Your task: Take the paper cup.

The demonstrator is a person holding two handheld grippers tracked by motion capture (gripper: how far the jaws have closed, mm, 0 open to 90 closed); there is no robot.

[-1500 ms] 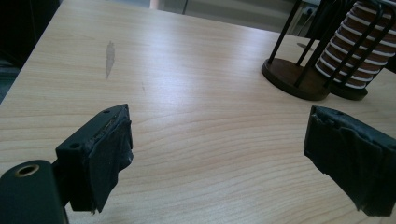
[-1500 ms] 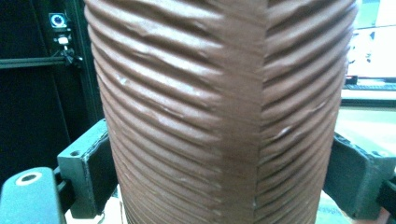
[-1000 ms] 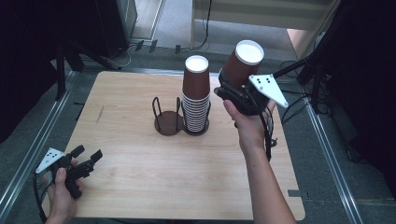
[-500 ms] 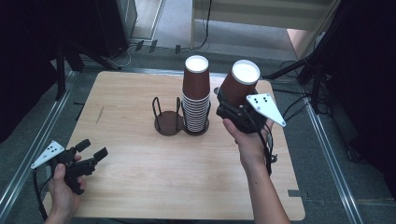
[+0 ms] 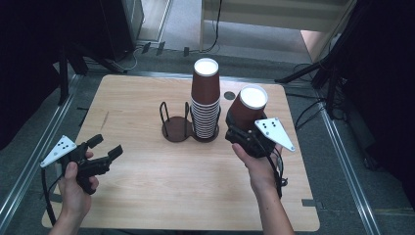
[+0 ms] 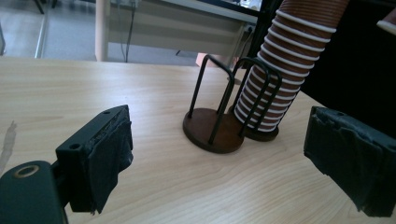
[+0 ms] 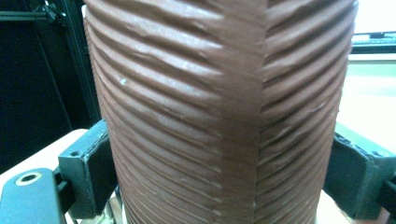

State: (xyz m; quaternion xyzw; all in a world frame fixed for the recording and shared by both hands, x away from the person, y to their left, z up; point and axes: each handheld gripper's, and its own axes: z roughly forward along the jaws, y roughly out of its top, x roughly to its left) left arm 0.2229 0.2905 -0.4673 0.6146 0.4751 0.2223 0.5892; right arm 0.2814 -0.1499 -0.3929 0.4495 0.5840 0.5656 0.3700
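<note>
Near the pale wooden table's (image 5: pixel 147 196) far edge, the right gripper (image 5: pixel 243 131) clasps a ribbed brown paper cup (image 5: pixel 247 108) (tilted, likely for stacking); left gripper (image 5: pixel 105 146) gapes, empty

Light wooden table (image 5: pixel 147 196), pale grain, with a small dark round hole (image 5: pixel 229 95) near its far edge. Metal rails (image 5: pixel 27 166) run along both sides over grey floor (image 5: pixel 274 68); black cables (image 5: pixel 213 46) lie beyond.

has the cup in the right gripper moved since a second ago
Yes. The held cup in the right gripper has come down and toward the person: it was level with the top of the cup stack, now beside its middle.
</note>
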